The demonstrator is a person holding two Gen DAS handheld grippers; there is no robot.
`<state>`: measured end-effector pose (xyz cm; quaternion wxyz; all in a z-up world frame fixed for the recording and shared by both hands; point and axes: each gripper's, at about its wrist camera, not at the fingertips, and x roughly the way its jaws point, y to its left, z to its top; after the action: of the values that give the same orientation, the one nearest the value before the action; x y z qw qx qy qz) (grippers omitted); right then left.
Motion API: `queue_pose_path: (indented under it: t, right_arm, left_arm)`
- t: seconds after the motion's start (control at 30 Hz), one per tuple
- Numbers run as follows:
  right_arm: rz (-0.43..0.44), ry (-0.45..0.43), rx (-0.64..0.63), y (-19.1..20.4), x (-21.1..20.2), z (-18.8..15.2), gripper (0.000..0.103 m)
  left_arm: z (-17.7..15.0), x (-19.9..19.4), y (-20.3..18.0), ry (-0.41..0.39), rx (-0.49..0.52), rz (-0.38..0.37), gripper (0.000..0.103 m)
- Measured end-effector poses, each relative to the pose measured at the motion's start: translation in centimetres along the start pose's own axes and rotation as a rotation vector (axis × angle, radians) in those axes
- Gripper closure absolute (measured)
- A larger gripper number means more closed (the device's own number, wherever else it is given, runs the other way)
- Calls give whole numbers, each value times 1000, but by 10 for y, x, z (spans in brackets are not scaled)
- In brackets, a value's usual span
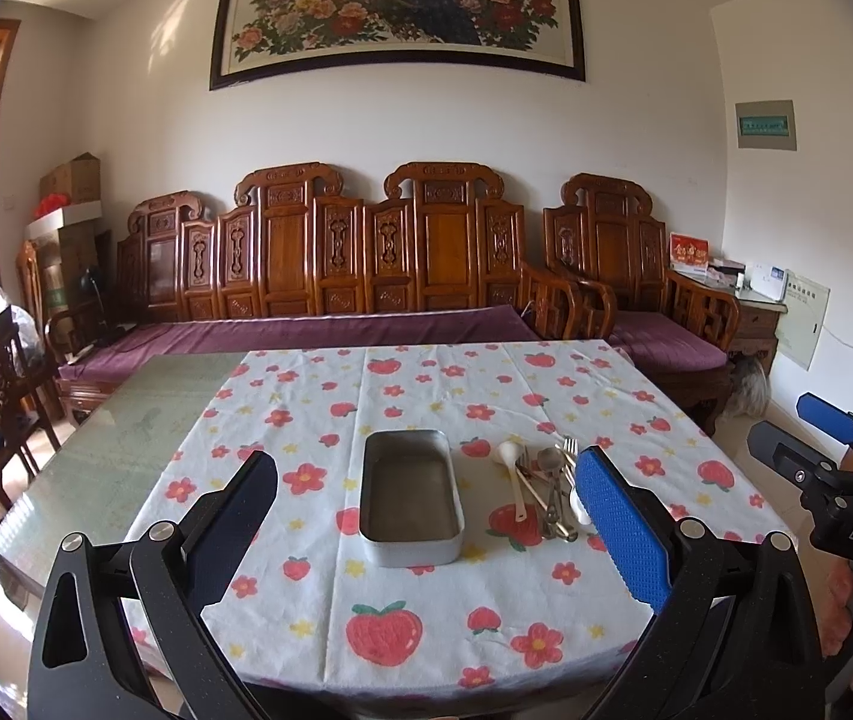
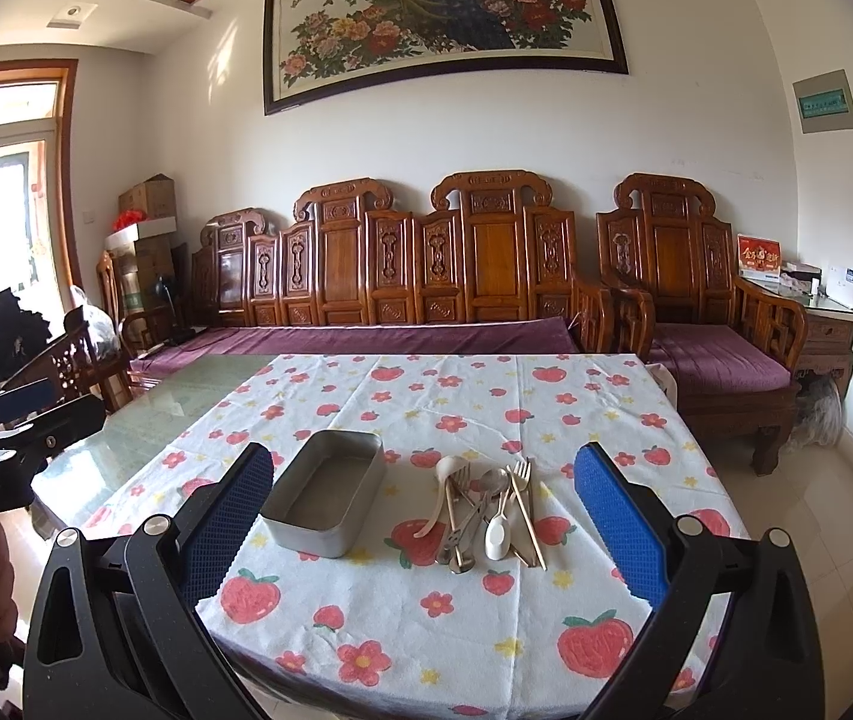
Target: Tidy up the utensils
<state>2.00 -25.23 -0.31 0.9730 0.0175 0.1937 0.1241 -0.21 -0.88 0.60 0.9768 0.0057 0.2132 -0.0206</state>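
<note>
Right wrist view: both grippers' fingers [image 2: 621, 531] spread, empty. Jumbled metal and white utensils [image 2: 489, 516] lie mid-bench beside the empty rectangular steel tin [image 2: 324, 489]; I'd pinch one outer handle only

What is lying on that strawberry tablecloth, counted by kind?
Metal tin: 1
White spoons: 2
Forks: 2
Metal spoon: 1
Total: 6 clearly countable; the utensils overlap, so more may be hidden.
</note>
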Motion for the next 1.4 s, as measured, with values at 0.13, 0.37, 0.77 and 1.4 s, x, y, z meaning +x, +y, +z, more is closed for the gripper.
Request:
queue_pose_path:
  t: [0.13, 0.37, 0.77, 1.4]
  right_arm:
    - [0, 18, 8, -8, 12, -6, 3]
    - [-1, 79, -2, -24, 53, -21, 3]
    - [36, 175, 0, -56, 140, -24, 22]
    - [51, 385, 33, -111, 280, -92, 45]
  left_arm:
    - [-9, 20, 5, 44, -5, -6, 6]
    - [-23, 62, 10, 126, -9, -24, 7]
    - [-19, 133, 2, 193, 32, -70, 7]
    - [-43, 236, -39, 346, 110, -135, 19]
